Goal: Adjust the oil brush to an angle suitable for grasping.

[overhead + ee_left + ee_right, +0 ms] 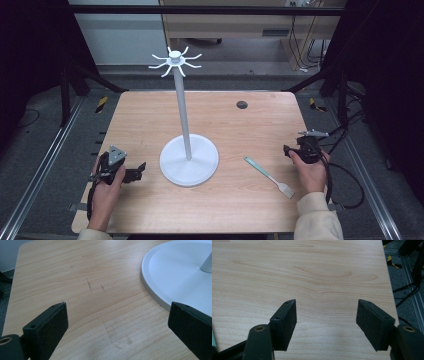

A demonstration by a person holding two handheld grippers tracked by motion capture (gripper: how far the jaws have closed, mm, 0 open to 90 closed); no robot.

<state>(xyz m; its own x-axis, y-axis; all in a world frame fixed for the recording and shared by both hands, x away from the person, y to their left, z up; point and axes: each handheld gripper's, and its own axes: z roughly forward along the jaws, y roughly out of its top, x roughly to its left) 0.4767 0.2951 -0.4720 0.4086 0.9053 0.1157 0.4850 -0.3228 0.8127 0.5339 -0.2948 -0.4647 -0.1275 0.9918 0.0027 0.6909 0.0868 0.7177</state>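
— On the worktop point(150, 120), where's the brush point(269, 176)?
— Flat, between the white stand point(188, 160) and the right hand-held gripper point(290, 152), bristles toward the person.
— How will it handle?
— Likely light, stiff, thin plastic; lying low, so it may skid. Pinch mid-handle, across its width.
— And the jaws?
— Both spread wide, empty; the left hand-held gripper point(142, 171) sits near the stand's base.

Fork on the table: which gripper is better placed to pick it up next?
Right. The fork lies just beside the right gripper, whose jaws stand open and empty. The left gripper, also open, sits on the far side of the stand, whose base lies between it and the fork.
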